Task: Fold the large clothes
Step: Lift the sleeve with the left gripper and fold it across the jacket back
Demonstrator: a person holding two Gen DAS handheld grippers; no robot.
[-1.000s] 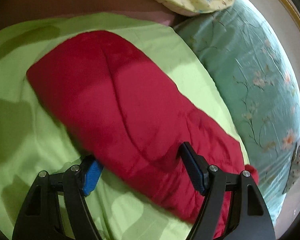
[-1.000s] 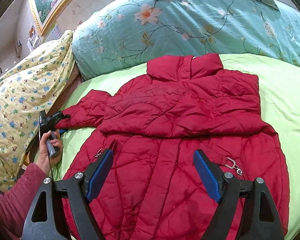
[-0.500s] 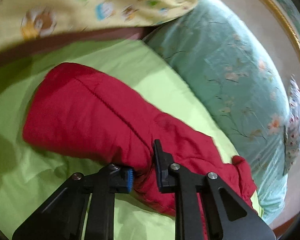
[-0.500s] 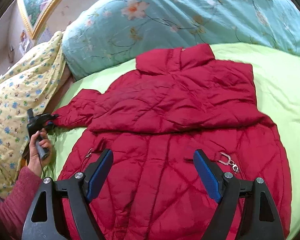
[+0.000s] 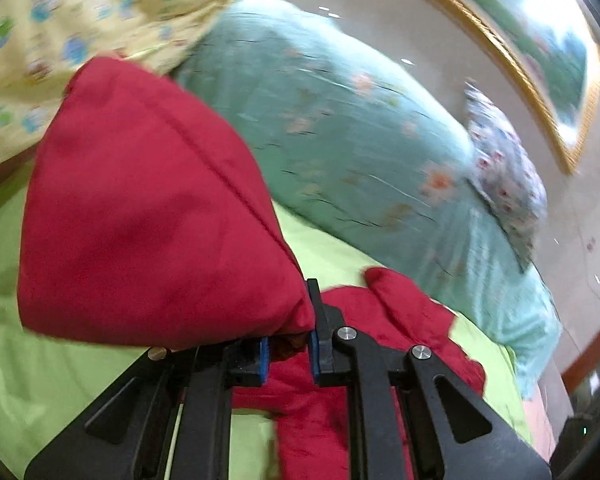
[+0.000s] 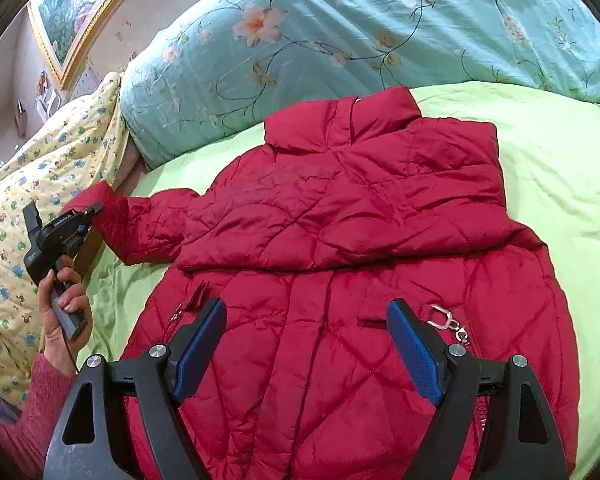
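A red quilted jacket (image 6: pixel 360 240) lies front up on the green bed sheet (image 6: pixel 560 160), collar toward the pillows. One sleeve is folded across the chest. My left gripper (image 5: pixel 288 344) is shut on the other sleeve (image 5: pixel 148 220) near its cuff and holds it lifted off the sheet; it also shows at the left of the right wrist view (image 6: pixel 66 228), held in a hand. My right gripper (image 6: pixel 308 344) is open and empty, hovering above the jacket's lower front.
A teal floral duvet (image 6: pixel 340 40) lies along the head of the bed. A yellow patterned quilt (image 6: pixel 16 208) is bunched at the left. A metal zipper pull (image 6: pixel 440 316) lies on the jacket's right front. A framed picture (image 6: pixel 80 4) hangs on the wall.
My left gripper closed on the sleeve end and lifted it off the sheet, swinging toward the jacket body. My right gripper stayed open, drifting slightly over the jacket.
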